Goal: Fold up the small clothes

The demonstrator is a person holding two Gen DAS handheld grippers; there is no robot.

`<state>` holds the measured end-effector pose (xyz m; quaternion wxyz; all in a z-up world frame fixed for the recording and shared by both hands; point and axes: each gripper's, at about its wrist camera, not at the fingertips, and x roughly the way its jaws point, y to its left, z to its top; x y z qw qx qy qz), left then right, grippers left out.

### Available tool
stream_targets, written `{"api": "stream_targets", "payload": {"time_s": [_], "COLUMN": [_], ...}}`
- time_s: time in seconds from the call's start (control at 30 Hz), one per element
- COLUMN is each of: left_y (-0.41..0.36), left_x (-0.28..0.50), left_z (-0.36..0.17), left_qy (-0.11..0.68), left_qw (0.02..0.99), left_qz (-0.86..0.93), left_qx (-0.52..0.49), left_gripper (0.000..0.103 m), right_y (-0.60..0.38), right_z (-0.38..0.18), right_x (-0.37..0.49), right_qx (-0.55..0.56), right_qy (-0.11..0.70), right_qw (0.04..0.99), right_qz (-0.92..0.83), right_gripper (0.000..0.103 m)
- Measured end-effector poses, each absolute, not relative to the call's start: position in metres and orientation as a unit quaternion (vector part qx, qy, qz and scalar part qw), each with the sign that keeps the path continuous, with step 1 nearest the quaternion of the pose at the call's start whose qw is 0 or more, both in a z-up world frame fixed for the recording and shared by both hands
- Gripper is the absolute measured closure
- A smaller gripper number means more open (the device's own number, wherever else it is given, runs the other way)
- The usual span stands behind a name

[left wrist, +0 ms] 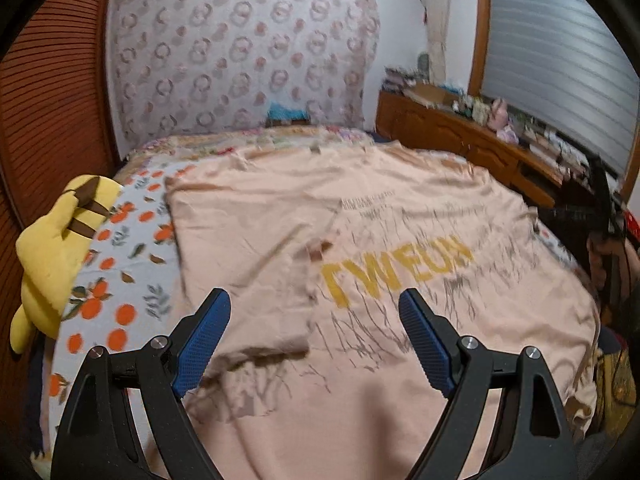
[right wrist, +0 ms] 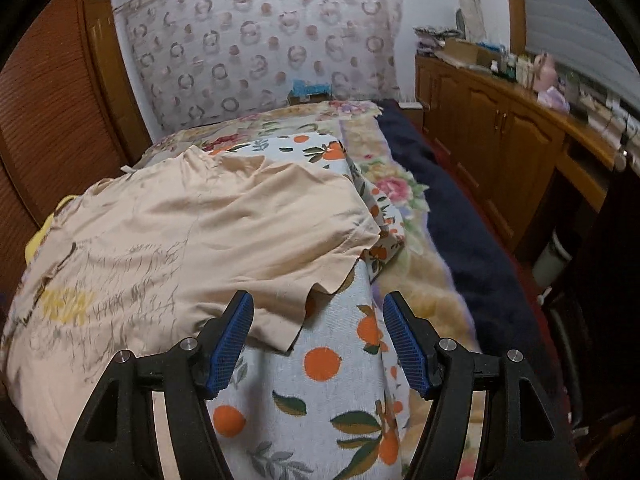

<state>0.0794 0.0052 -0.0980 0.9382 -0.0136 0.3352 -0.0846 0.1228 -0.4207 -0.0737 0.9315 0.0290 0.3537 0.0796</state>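
T-shirt: a peach T-shirt (left wrist: pixel 400 208) with yellow letters and thin brown line drawings is lying spread on the bed, printed side up. In the left wrist view it is filling the space ahead of the fingers and between them.
Folded part: one side panel (left wrist: pixel 248 248) is lying folded over onto the body of the shirt, ahead of the left finger of the left gripper; its lower edge is ending just beyond that fingertip.
Sleeve: in the right wrist view a sleeve (right wrist: pixel 288 240) is lying ahead of the fingers, and its wavy hem is reaching into the gap between the fingertips.
Left gripper: the left gripper (left wrist: pixel 314 308) is hovering over the shirt with its blue pads (left wrist: pixel 204 344) standing wide apart, gripping nothing.
Right gripper: the right gripper (right wrist: pixel 318 312) is standing released too; the pads are not pressing on the cloth.
Cover: a pale cover with oranges and leaves (right wrist: pixel 320 380) is lying under the shirt, showing below and between the right fingers.
Plush toy: a yellow plush toy (left wrist: pixel 52 252) is resting far to the left of the left fingers.
Headboard: a headboard with ring pattern (left wrist: pixel 240 52) is standing well beyond the fingers.
Cabinet: a wooden cabinet (right wrist: pixel 500 140) is running along the right side, well apart from the fingers.
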Motion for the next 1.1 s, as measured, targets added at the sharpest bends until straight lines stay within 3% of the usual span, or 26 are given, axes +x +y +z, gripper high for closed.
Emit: {"api": "stream_targets", "payload": {"time_s": [0.37, 0.5, 0.67, 0.73, 0.8, 1.1], "left_y": [-0.019, -0.023, -0.027, -0.03, -0.035, -0.036], "left_x": [0.102, 0.11, 0.117, 0.117, 0.118, 0.119], "left_z": [-0.115, -0.121, -0.129, -0.131, -0.133, -0.133], "left_qy": [0.395, 0.411, 0.426, 0.43, 0.437, 0.439], "left_qw": [0.911, 0.904, 0.897, 0.894, 0.89, 0.888], "left_qz": [-0.114, -0.116, -0.113, -0.115, -0.117, -0.121], "left_qx": [0.024, 0.031, 0.04, 0.05, 0.063, 0.064], "left_gripper": [0.017, 0.016, 0.016, 0.01, 0.001, 0.0], "right_y": [-0.422, -0.418, -0.405, -0.405, -0.404, -0.384], "right_z": [-0.064, -0.062, -0.064, -0.064, -0.062, -0.02], "right_x": [0.175, 0.182, 0.176, 0.175, 0.173, 0.151], "right_qx": [0.044, 0.027, -0.021, -0.02, -0.023, -0.019], "right_qy": [0.394, 0.394, 0.385, 0.385, 0.38, 0.309], "right_qw": [0.914, 0.914, 0.918, 0.916, 0.919, 0.94], "right_qz": [0.089, 0.093, 0.096, 0.105, 0.105, 0.145], "right_gripper": [0.051, 0.074, 0.087, 0.095, 0.097, 0.098]}}
